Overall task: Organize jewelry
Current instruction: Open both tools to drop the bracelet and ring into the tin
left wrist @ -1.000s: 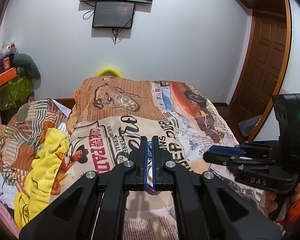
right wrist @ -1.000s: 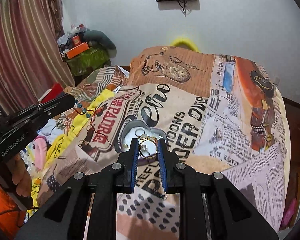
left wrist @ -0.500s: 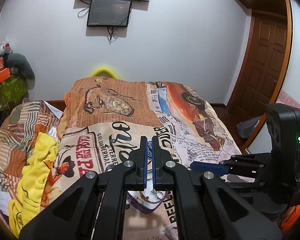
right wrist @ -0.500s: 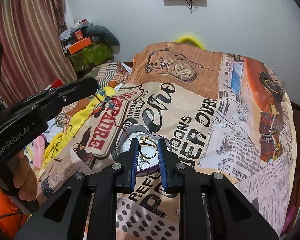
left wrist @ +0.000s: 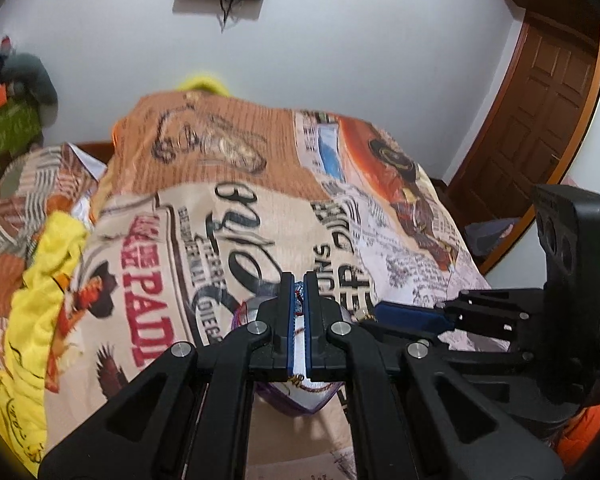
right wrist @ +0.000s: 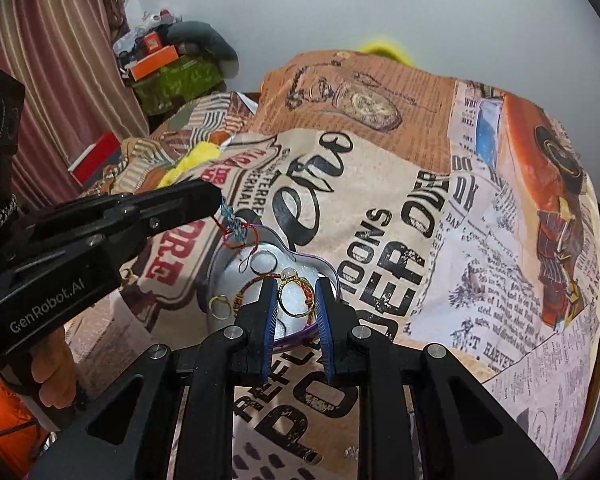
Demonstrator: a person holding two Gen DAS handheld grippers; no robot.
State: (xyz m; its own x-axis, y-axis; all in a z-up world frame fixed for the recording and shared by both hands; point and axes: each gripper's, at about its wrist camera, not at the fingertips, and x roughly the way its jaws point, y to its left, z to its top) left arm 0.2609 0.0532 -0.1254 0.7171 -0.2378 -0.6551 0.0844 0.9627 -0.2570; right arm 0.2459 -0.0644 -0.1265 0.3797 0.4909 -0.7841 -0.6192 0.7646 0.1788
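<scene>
Newsprint-patterned bedspread (right wrist: pixel 400 220) under both your grippers.
Your left gripper (right wrist: pixel 216 200) is pinched tight on a red-and-blue thread bracelet (right wrist: pixel 234 228) dangling over the heart-shaped tray (right wrist: pixel 324 266); your right gripper (right wrist: pixel 296 300) clamps a gold ring (right wrist: pixel 294 298) above it.

bed (right wrist: pixel 480 240): covered by a newspaper-print sheet | on it: purple-rimmed dish (right wrist: pixel 328 270) near the front edge, rings and cords inside | left side: yellow cloth (left wrist: pixel 36 308), striped bedding (left wrist: pixel 24 196)
</scene>
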